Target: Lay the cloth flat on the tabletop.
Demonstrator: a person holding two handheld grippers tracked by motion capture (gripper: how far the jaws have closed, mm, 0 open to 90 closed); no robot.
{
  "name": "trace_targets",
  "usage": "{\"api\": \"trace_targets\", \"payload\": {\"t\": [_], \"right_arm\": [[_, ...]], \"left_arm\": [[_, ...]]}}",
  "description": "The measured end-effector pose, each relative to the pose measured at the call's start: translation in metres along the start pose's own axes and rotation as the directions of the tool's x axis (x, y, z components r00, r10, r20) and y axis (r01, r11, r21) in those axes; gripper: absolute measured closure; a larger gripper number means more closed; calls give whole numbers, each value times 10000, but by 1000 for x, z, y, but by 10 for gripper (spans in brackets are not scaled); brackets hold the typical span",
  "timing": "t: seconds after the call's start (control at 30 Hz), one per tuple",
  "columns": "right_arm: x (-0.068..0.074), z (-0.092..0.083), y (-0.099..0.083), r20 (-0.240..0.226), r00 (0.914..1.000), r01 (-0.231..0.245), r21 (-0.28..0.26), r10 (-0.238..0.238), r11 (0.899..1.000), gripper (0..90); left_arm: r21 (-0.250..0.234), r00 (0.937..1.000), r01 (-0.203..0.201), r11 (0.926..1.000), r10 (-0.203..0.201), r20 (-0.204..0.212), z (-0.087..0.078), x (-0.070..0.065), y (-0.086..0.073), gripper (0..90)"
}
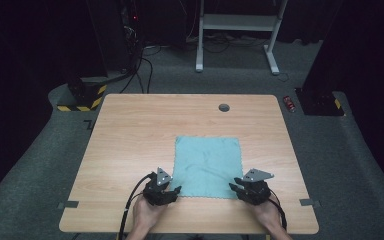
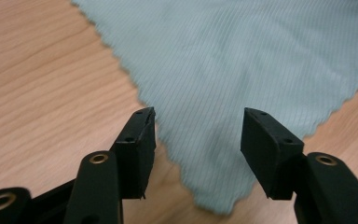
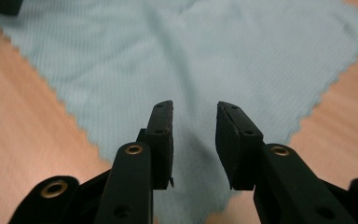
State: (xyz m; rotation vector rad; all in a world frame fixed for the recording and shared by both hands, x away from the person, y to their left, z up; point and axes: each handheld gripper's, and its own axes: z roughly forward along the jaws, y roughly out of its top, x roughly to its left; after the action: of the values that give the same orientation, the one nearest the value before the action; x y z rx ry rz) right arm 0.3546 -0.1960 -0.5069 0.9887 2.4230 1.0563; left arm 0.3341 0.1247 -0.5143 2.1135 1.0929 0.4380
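cloth: pale blue-green ribbed square cloth (image 1: 207,167) flat on light wooden desk (image 1: 130,145)
left gripper (image 2: 198,140): jaws spread over near corner; pinch low
right gripper (image 3: 193,140): jaws spread, nothing gripped; match height

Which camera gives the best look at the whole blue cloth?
The high view: the cloth lies flat on the table, all four edges visible. The left gripper view shows one corner between open jaws; the right gripper view shows another corner.
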Motion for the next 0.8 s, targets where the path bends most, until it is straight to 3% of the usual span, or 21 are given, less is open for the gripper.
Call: {"api": "trace_targets", "payload": {"t": [0.17,0.27,0.33,0.6,0.8], "right_arm": [[-2,20,19,-5,9997,-237,-67,237,9997,703],[-1,32,22,77,9998,-176,169,174,9997,703],[-2,37,20,113,9999,-82,493,76,9987,695],[-7,27,12,97,9999,-128,327,125,9994,645],[-12,30,22,210,9984,-531,-47,532,9986,693]], "left_arm": [[81,9998,-175,9998,175,-7,11,-7,5,433],[11,9992,-379,9993,379,-144,9,-7,1,428],[-31,9995,-306,9995,306,-100,6,-6,-3,427],[82,9999,-149,9999,150,-84,-10,0,-17,430],[-553,9998,168,9983,-171,-54,-5,4,3,428]]}}
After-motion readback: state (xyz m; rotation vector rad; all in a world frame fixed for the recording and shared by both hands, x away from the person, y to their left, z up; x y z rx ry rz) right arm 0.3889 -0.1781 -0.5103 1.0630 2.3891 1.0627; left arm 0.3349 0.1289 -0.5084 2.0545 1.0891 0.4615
